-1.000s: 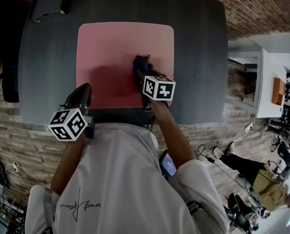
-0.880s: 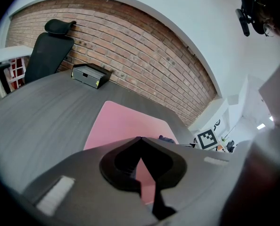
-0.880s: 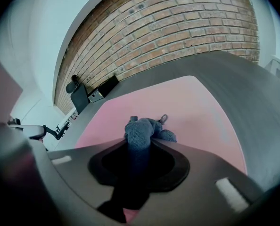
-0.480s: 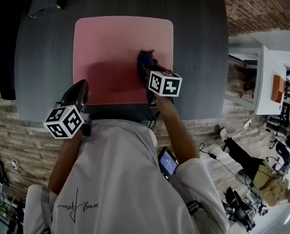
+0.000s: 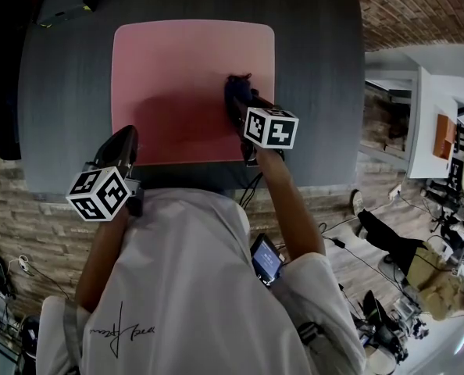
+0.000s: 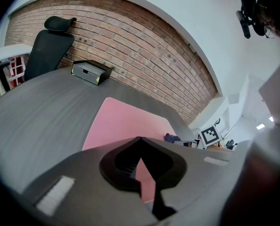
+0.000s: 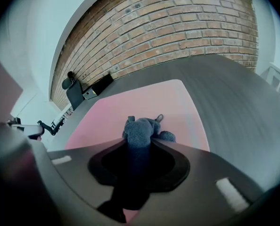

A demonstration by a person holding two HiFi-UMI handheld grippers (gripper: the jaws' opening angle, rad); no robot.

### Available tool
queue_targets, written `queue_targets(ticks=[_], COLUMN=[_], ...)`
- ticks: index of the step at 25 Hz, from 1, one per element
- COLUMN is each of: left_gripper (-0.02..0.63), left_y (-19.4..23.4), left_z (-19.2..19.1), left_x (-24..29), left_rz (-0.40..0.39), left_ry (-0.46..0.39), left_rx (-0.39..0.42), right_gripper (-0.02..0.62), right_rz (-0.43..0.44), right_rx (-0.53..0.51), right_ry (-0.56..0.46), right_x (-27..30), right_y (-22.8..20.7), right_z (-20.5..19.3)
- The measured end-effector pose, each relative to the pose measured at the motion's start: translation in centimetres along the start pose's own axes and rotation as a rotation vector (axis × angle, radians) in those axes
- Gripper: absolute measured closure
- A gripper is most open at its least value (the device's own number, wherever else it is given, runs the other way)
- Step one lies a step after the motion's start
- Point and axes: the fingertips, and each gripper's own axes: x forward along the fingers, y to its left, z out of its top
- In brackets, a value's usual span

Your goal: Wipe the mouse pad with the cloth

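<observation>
Pinching a bunched blue cloth (image 7: 141,127), right gripper (image 7: 140,141) touches pink mouse pad (image 5: 177,65); left gripper (image 6: 139,138) closed.

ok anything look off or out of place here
Nothing stands out. The pink mouse pad lies flat and square on the table, no spills or damage visible; the cloth is bunched in the right gripper, resting on the pad's right part.

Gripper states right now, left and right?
Left gripper: shut, empty.
Right gripper: shut on the cloth.
</observation>
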Motion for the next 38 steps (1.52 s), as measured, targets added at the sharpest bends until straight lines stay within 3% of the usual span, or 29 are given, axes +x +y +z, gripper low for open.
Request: queue_targets(ticks=[38], left_gripper=[0.601], left_y=[0.8], left_z=[-0.3], left_x=[0.6], left_rz=[0.013], left_ry=[0.028], left_rx=[-0.020], right_gripper=[0.489], right_rz=[-0.050], right_rx=[-0.007], right_ry=[-0.029], right_x=[1.1], right_y=[-2.0], right_z=[3.4])
